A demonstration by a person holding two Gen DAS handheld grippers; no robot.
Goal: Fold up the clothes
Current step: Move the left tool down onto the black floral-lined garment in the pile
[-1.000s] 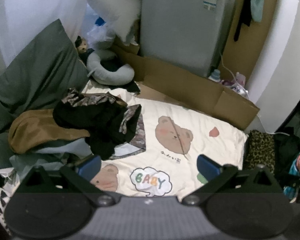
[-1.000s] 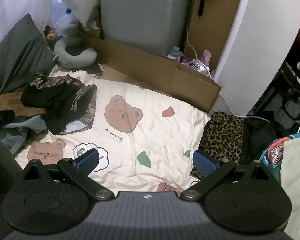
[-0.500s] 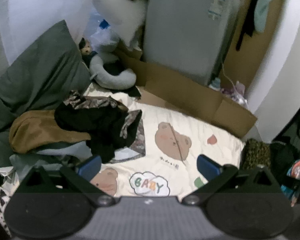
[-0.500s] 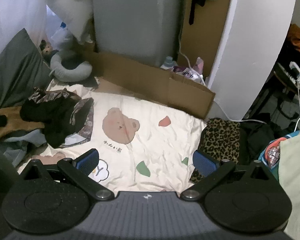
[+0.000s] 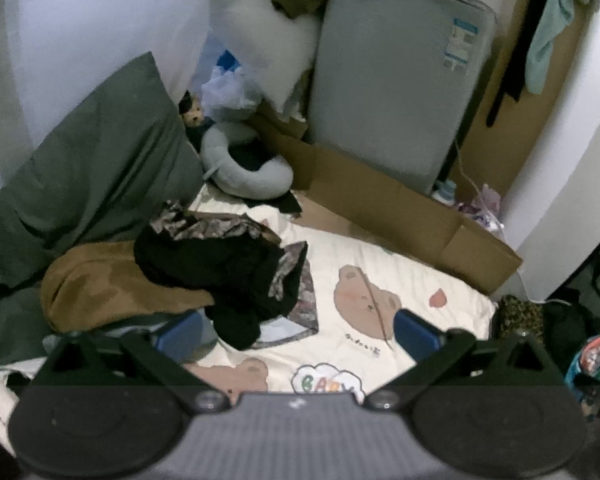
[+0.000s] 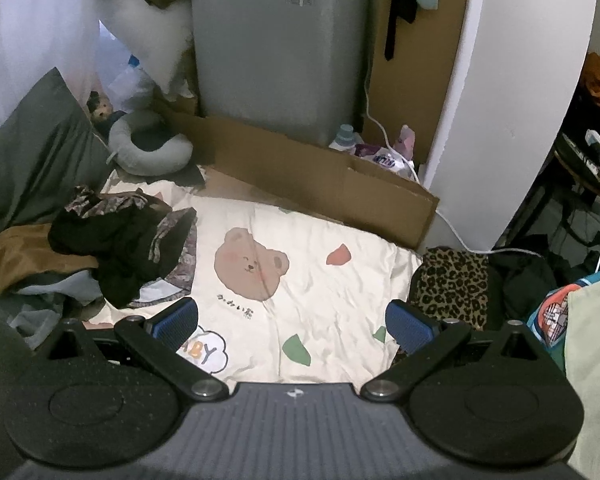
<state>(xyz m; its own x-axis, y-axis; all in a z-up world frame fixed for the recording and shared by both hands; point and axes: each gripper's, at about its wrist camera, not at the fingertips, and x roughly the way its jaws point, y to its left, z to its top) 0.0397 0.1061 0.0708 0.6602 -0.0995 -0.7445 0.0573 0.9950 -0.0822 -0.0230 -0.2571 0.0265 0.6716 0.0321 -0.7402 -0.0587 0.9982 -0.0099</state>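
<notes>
both the left gripper (image 5: 298, 330) and right gripper (image 6: 292, 320) hover spread and empty above the bear blanket (image 6: 320, 280), with the crumpled clothes pile (image 5: 220, 268) heaped at its left edge, likely awaiting a grasp.

cream blanket (image 6: 320, 292) w/ brown bear print, black garment (image 6: 116, 240) on brown one (image 6: 16, 256), leopard-print cloth (image 6: 452, 284), dark green pillow (image 5: 100, 168), blue pads (image 6: 410, 326)

Clothes pile (image 6: 116, 248) on bed (image 6: 320, 292) left side, pillow (image 6: 32, 160) behind-left of it, cardboard (image 6: 300, 172) along far edge, appliance (image 6: 276, 48) behind cardboard.
</notes>
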